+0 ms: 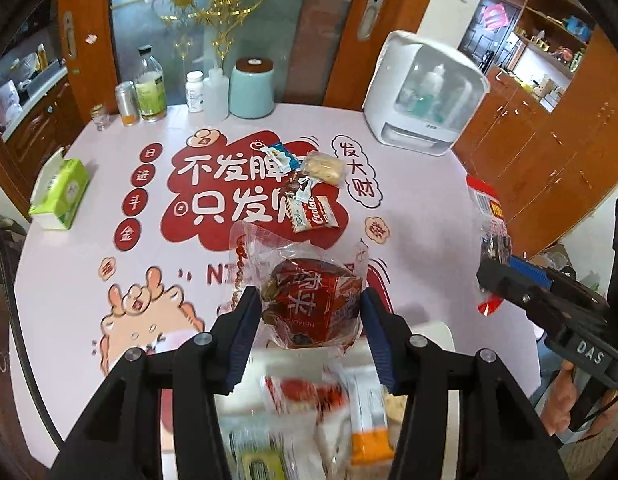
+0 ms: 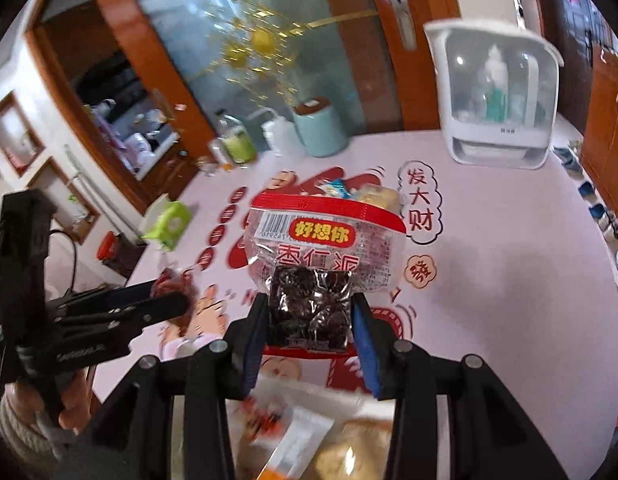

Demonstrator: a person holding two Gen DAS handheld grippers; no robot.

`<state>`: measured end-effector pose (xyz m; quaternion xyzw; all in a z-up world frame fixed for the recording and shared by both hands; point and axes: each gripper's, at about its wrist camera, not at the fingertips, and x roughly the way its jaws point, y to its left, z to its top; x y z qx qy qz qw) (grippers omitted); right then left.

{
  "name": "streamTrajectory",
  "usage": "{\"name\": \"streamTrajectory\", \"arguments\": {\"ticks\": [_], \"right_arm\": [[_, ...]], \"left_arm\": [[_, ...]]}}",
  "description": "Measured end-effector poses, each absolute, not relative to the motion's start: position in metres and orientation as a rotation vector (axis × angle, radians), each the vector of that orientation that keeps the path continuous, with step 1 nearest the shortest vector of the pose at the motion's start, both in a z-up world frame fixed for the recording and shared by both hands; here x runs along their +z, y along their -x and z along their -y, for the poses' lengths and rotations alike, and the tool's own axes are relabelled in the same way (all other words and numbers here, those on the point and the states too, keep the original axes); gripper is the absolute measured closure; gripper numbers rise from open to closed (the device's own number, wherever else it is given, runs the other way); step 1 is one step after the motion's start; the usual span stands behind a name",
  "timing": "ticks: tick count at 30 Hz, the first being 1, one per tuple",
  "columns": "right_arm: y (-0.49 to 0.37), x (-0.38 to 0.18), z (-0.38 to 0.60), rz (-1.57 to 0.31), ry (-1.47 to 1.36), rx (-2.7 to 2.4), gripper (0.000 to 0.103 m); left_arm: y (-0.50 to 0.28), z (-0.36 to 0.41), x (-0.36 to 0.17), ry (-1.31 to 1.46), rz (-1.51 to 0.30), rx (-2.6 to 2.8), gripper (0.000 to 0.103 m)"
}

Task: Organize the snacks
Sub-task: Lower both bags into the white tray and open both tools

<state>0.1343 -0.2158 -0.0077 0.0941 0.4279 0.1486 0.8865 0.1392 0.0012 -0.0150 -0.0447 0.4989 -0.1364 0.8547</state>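
While both wrist views look down on the same round surface [image 1: 429, 248], each shows its own load best. Left wrist view: left gripper [image 1: 307, 312], jaws pinching a clear-wrapped red snack pack [image 1: 309, 304] by its sides, lifted clear of the surface. Right edge of that view: right gripper [image 1: 505, 276] seen side-on, with only a sliver of its packet showing.

Right wrist view: right gripper [image 2: 311, 316], jaws pinching the dark lower half of a red-topped date packet [image 2: 321, 264], barcode and yellow label legible, also held above the surface. Left gripper [image 2: 165, 304] shows at the left edge with a hand [image 2: 49, 404] under it; its red load is only a blur here.

Loose snacks [image 1: 309, 184] lie in a small cluster near the middle of the surface: blue-and-white wrapper, pale biscuit pack, cookie bar. They are sharp in the left view, mostly hidden behind the date packet in the right.

Containers: white bin [image 1: 437, 332] at the near edge, below both grippers, holds several snack packs, all blurred; one has an orange end. Along the far edge stand a mint canister [image 1: 252, 88], bottles and jars [image 1: 149, 88], and a white cabinet with clear dome [image 1: 425, 92] holding bottles. Green tissue box [image 1: 59, 194] sits at the left edge.
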Motion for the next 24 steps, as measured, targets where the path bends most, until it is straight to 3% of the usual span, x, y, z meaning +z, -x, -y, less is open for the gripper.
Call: {"name": "streamTrajectory", "arguments": {"ticks": [10,24], "right_arm": [[-0.042,0.004,0.210,-0.847,-0.163,0.334,0.062],[0.005,-0.026,0.218,-0.940,-0.145,0.311,0.062]], "left_arm": [[-0.050,-0.007,-0.007,0.048,-1.019,-0.218,0.053],[-0.007,0.020,-0.038,-0.003,-1.083,-0.205,0.053]]}}
